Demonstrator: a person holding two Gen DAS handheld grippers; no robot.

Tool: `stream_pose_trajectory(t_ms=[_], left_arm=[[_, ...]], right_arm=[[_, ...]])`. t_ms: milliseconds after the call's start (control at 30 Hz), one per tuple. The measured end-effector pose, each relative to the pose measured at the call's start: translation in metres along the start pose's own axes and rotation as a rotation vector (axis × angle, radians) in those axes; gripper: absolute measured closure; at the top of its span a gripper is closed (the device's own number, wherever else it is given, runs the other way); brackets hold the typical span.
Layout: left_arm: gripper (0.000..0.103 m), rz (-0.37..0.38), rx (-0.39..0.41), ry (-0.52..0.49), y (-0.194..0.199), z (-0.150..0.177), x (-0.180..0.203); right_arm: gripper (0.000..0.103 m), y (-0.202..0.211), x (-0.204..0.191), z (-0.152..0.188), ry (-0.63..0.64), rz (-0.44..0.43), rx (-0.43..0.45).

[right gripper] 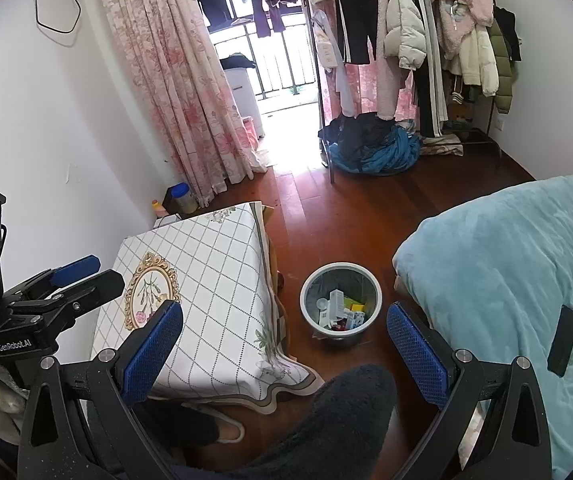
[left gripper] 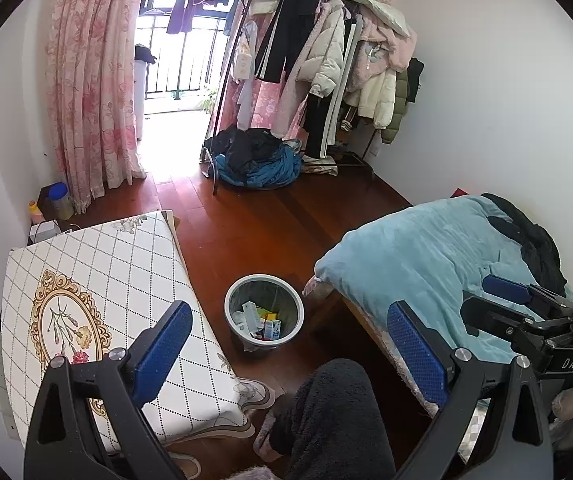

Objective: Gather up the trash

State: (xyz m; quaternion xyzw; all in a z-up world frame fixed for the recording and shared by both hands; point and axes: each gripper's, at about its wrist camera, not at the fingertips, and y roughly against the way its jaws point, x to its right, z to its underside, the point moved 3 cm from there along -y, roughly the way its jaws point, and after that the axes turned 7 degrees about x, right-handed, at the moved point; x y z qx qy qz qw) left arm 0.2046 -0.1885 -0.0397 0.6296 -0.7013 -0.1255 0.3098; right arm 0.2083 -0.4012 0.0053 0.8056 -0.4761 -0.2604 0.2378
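Note:
A grey round trash bin (left gripper: 264, 311) stands on the wooden floor between a small table and the bed. It holds several cartons, boxes and wrappers (left gripper: 260, 322). It also shows in the right wrist view (right gripper: 340, 305). My left gripper (left gripper: 290, 344) is open and empty, held high above and nearer than the bin. My right gripper (right gripper: 284, 340) is open and empty at a similar height. Each gripper shows at the edge of the other's view, the right one (left gripper: 526, 304) and the left one (right gripper: 66, 280).
A small table with a white checked floral cloth (left gripper: 106, 280) stands left of the bin. A bed with a light blue blanket (right gripper: 506, 264) is on the right, a black phone (right gripper: 563, 340) on it. The person's dark-trousered knee (left gripper: 334, 412) is below. A clothes rack and a heap of clothes (left gripper: 258, 160) stand at the back.

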Motion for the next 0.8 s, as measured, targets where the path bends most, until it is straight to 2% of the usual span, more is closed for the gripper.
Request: stream_pose_trajectory(t_ms=[800], left_arm=[[0.003, 0.008, 0.004, 0.017, -0.0023, 0.0035, 0.0041]], right_arm=[[0.000, -0.0050, -0.0037, 0.0046, -0.008, -0.005, -0.018]])
